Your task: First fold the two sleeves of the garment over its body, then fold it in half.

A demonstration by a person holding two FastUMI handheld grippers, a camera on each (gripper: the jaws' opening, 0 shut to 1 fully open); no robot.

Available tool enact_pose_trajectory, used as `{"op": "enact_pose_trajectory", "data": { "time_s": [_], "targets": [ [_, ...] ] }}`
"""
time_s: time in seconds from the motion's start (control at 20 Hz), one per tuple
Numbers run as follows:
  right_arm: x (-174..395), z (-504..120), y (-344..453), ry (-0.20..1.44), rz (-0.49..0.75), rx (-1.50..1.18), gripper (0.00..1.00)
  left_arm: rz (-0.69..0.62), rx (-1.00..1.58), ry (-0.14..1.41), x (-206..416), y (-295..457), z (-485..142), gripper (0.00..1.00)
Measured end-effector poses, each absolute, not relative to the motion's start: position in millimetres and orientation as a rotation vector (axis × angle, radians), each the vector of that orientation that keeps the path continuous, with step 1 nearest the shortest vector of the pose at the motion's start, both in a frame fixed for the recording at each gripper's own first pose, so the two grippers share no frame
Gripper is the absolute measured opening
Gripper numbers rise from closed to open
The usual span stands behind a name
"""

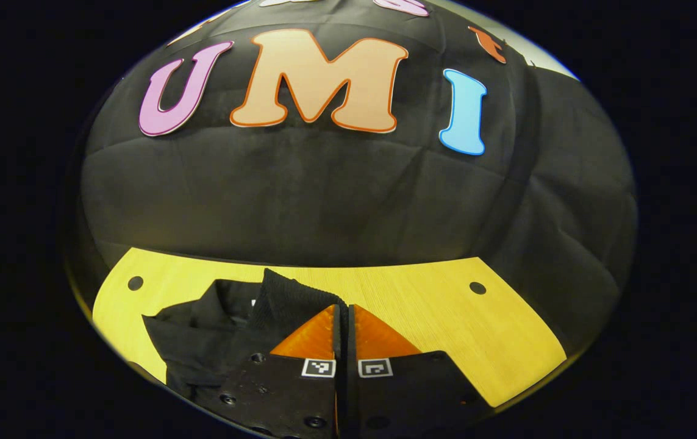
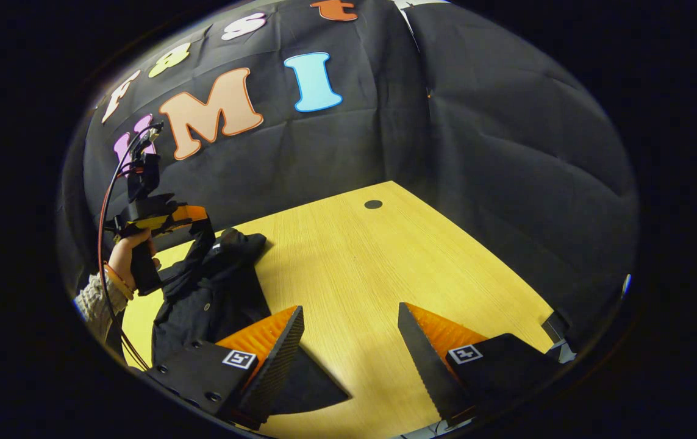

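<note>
While the left tool (image 1: 344, 317) pinches a sleeve (image 1: 290, 299) of the black garment (image 2: 214, 292) above the tabletop (image 2: 385, 274), the right tool (image 2: 351, 323) waits spread apart, so laying that sleeve over the body seems next.

Dim booth, sharp focus, edges fisheye-warped.

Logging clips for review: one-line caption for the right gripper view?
Right hand-held gripper open above the wooden table; left hand-held gripper lifts part of the black garment.
</note>
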State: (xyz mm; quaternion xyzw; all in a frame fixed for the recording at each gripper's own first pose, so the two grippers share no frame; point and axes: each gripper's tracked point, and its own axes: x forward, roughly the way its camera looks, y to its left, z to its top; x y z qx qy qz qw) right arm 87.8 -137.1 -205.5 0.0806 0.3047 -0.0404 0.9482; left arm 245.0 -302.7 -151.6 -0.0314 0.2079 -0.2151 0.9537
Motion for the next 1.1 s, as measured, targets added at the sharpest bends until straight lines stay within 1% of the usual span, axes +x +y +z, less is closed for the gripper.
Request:
{"op": "enact_pose_trajectory", "data": {
  "time_s": [0.1, 0.15, 0.2, 0.25, 0.3, 0.35, 0.4, 0.45, 0.5, 0.6, 0.65, 0.7, 0.95, 1.0, 1.05, 1.1],
  "targets": [
    [85.9, -209.3, -135.8, 0.629, -0.077, 0.17, 0.98, -0.474, -0.088, 0.419, 239.2, -312.2, -147.4, 0.01],
    [85.8, -210.7, -135.0, 0.636, -0.074, 0.171, 0.98, -0.514, -0.102, 0.411, 235.7, -322.6, -142.9, 0.15],
    [85.8, -213.5, -133.6, 0.639, -0.07, 0.17, 0.98, -0.529, -0.103, 0.401, 235.1, -327.3, -137.3, 0.34],
    [86.2, -215.3, -133.9, 0.644, -0.071, 0.164, 0.94, -0.531, -0.084, 0.39, 236.3, -328.3, -133.9, 0.53],
    [84.8, -216.8, -133.0, 0.647, -0.067, 0.16, 0.98, -0.518, -0.047, 0.389, 235.8, -321.8, -136.0, 0.72],
    [85.2, -218.3, -131.5, 0.648, -0.061, 0.159, 0.94, -0.497, -0.012, 0.376, 238.1, -315.9, -136.7, 0.85],
    [84.5, -221.0, -130.8, 0.649, -0.054, 0.159, 0.98, -0.488, 0.006, 0.367, 236.1, -310.6, -133.8, 0.98],
    [84.8, -222.5, -129.3, 0.65, -0.047, 0.157, 0.94, -0.48, 0.008, 0.362, 234.8, -306.0, -132.0, 0.98],
    [83.0, -224.4, -128.5, 0.651, -0.042, 0.154, 0.98, -0.475, -0.003, 0.349, 231.2, -302.0, -127.6, 0.95],
    [80.4, -227.4, -123.2, 0.654, -0.028, 0.151, 0.98, -0.458, -0.037, 0.328, 226.7, -289.7, -116.7, 0.95],
    [79.7, -228.8, -120.5, 0.656, -0.019, 0.149, 0.94, -0.446, -0.045, 0.322, 222.6, -281.2, -112.3, 0.95],
    [79.7, -231.3, -116.2, 0.658, -0.009, 0.146, 0.98, -0.428, -0.042, 0.314, 216.9, -267.3, -108.8, 0.95],
    [69.6, -244.5, -97.6, 0.681, 0.058, 0.114, 0.98, -0.333, -0.018, 0.255, 185.3, -197.6, -93.3, 0.95],
    [66.8, -248.7, -93.5, 0.687, 0.072, 0.109, 0.94, -0.314, -0.022, 0.244, 176.5, -183.6, -90.4, 0.95],
    [64.2, -250.5, -89.0, 0.694, 0.085, 0.104, 0.98, -0.298, -0.023, 0.23, 168.5, -170.4, -88.1, 0.95],
    [61.7, -254.0, -87.4, 0.699, 0.097, 0.099, 0.94, -0.28, -0.016, 0.212, 161.5, -155.0, -88.0, 0.95]
  ]
}}
